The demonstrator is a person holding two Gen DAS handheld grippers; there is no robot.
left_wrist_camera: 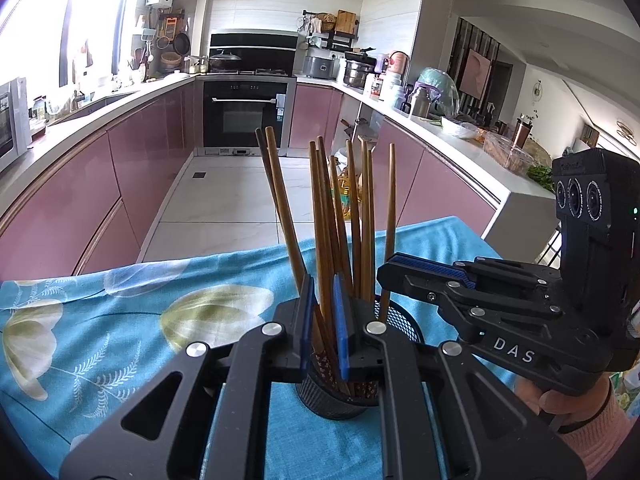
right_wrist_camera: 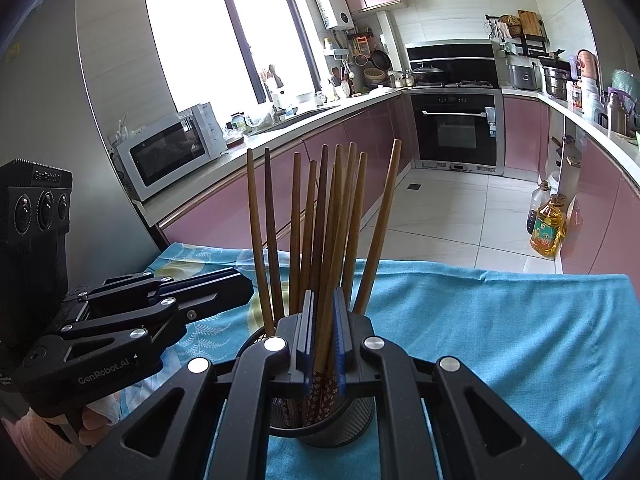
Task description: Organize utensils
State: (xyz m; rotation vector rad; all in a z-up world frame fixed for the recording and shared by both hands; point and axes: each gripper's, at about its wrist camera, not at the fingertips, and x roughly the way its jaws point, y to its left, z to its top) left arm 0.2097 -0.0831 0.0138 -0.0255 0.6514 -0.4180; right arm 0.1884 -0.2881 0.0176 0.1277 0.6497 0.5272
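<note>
A black mesh cup (left_wrist_camera: pixel 336 400) (right_wrist_camera: pixel 340 420) stands on a blue flowered cloth (left_wrist_camera: pixel 120 320) (right_wrist_camera: pixel 500 320) and holds several brown chopsticks (left_wrist_camera: pixel 354 216) (right_wrist_camera: pixel 320 216), upright and fanned out. My left gripper (left_wrist_camera: pixel 324 284) reaches in over the rim from the left; its blue pads stand narrow, with chopsticks running down between them. My right gripper (right_wrist_camera: pixel 323 296) comes in from the right, its pads likewise tight around chopsticks. Each shows side-on in the other's view: the right gripper (left_wrist_camera: pixel 386 266) at the rightmost chopstick, the left gripper (right_wrist_camera: pixel 250 286) by the leftmost. The cup's near rim is hidden by fingers.
The cloth-covered table ends just beyond the cup; past it is tiled floor with an oil bottle (right_wrist_camera: pixel 546 232). Pink cabinets line both sides, an oven (left_wrist_camera: pixel 244 114) stands at the far end, and a microwave (right_wrist_camera: pixel 168 152) sits on the left counter. A person's hand (left_wrist_camera: pixel 560 396) holds the right gripper.
</note>
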